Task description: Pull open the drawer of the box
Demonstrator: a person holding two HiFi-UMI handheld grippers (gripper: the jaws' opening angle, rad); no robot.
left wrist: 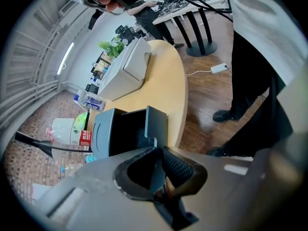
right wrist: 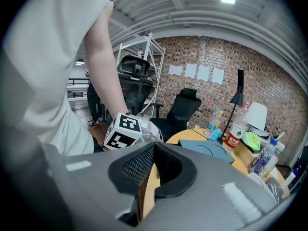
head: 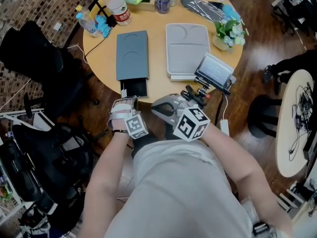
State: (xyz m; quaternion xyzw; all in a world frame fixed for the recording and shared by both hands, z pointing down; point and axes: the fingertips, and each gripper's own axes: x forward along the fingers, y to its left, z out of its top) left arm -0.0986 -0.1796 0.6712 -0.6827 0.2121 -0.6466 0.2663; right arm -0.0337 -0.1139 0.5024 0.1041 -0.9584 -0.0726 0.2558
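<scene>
A dark blue-grey box (head: 132, 53) lies flat on the round wooden table (head: 158, 86). Its black drawer (head: 134, 88) stands pulled out over the near table edge. My left gripper (head: 128, 101) is at the drawer's near end. In the left gripper view the box (left wrist: 103, 129) lies ahead and the upright drawer front (left wrist: 157, 121) runs down between the jaws of the left gripper (left wrist: 159, 165), whose pads press on it. My right gripper (head: 157, 108) hovers just right of the drawer, off the table edge. In its own view the right gripper (right wrist: 150, 170) has a narrow gap with nothing in it.
A light grey tray-like case (head: 185, 48) lies right of the box, with a small screen on a stand (head: 214, 73) at its near corner. A flower pot (head: 228, 31) and bottles (head: 117, 4) stand farther back. A black chair (head: 44, 73) stands left; a white side table (head: 294, 123) stands right.
</scene>
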